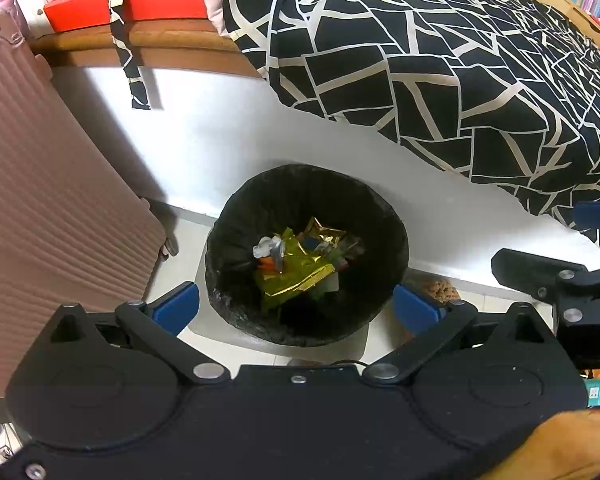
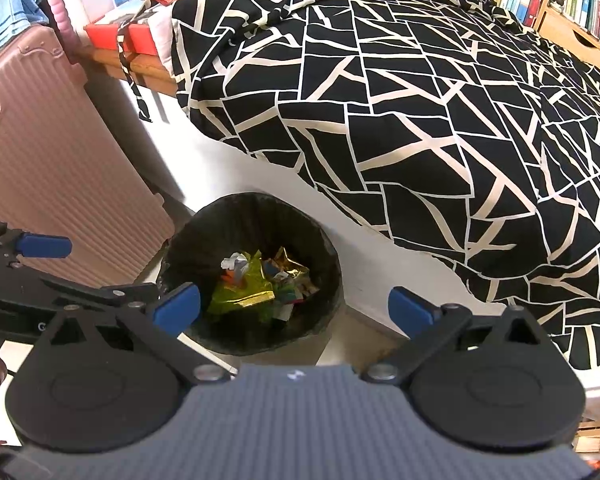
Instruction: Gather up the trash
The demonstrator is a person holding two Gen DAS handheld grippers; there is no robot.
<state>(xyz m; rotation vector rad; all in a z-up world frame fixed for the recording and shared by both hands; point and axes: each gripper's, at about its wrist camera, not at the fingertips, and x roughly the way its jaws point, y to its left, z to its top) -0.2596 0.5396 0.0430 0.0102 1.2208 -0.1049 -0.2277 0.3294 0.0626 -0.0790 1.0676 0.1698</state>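
Note:
A round bin with a black liner (image 1: 384, 216) (image 2: 188, 236) stands on the floor against the bed's white side. Inside it lies crumpled trash (image 1: 300, 264) (image 2: 260, 284): yellow-green and gold foil wrappers, white paper, coloured scraps. My left gripper (image 1: 296, 308) hovers above the bin's near rim, open, nothing between its blue fingertips. My right gripper (image 2: 294, 308) hangs over the bin's right side, also open and empty. Each gripper shows in the other's view: the right gripper (image 1: 560, 252) at the right edge, the left gripper (image 2: 44, 264) at the left.
A pink ribbed suitcase (image 1: 40, 184) (image 2: 48, 168) stands left of the bin. A bed with a black-and-cream quilt (image 1: 440, 60) (image 2: 400, 100) fills the right. A red box (image 1: 128, 4) sits on a wooden ledge. A brown crumb-like lump (image 1: 440, 290) lies on the floor right of the bin.

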